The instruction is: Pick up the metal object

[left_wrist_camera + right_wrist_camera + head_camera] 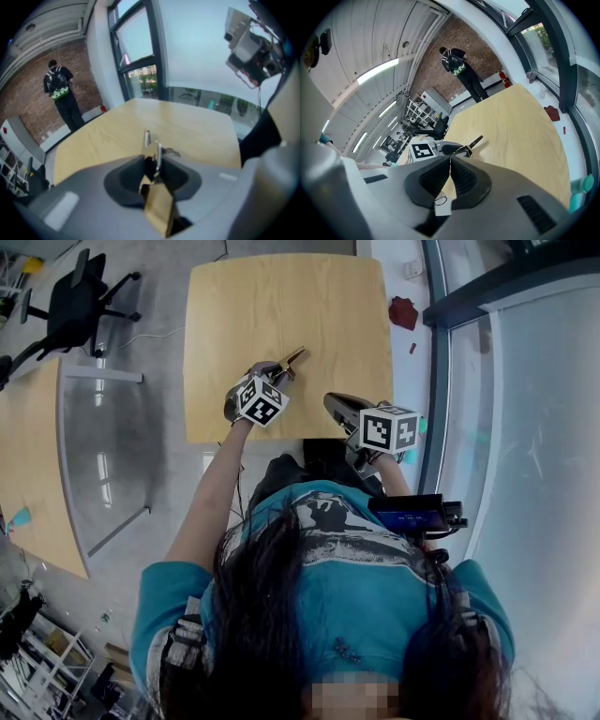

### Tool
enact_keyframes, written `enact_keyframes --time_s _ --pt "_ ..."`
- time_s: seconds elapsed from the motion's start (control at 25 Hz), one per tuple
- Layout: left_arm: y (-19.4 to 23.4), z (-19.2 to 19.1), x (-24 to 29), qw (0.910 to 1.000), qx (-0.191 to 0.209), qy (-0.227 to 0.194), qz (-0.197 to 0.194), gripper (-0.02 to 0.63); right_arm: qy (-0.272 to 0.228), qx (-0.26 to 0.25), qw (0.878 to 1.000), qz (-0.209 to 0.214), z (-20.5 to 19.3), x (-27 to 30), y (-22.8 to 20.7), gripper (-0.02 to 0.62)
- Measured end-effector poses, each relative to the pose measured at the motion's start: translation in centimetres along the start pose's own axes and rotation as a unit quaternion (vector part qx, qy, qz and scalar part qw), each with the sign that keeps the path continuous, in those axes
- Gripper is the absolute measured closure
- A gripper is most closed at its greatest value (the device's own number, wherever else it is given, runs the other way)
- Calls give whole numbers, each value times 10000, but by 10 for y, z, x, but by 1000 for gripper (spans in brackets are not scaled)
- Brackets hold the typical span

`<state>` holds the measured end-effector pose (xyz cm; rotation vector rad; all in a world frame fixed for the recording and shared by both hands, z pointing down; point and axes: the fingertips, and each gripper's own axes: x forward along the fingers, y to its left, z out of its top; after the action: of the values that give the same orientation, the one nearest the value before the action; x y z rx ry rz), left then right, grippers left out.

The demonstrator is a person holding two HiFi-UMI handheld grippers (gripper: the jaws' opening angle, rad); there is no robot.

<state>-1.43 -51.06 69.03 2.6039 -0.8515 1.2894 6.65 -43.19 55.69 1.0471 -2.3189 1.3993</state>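
Note:
The metal object (292, 358) is a thin brass-and-steel strip above the front half of the light wooden table (281, 296). My left gripper (278, 374) is shut on its near end, and the far end sticks out past the jaws toward the table's middle. In the left gripper view the strip (151, 149) stands on edge between the pads of that gripper (153, 163). My right gripper (334, 403) hovers at the table's front edge, to the right of the left one. Its jaws (450, 164) meet with nothing between them. From there I see the strip (474, 141) in the left gripper.
A black office chair (80, 301) and a second wooden table (28, 456) stand to the left. A red item (403, 312) lies on the floor by the glass wall on the right. A person with a backpack (60, 93) stands far off by a brick wall.

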Motion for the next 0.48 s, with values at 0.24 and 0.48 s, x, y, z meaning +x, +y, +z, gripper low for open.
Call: enact_keyframes --time_s 0.24,0.48 --pt "-12 -10 -36 9988 -422 -238 65 514 28 -99 9999 85 -15 5 23 583" --pt "-33 -17 -83 9974 -513 -495 57 514 -13 -162 9997 156 -37 8 50 582"
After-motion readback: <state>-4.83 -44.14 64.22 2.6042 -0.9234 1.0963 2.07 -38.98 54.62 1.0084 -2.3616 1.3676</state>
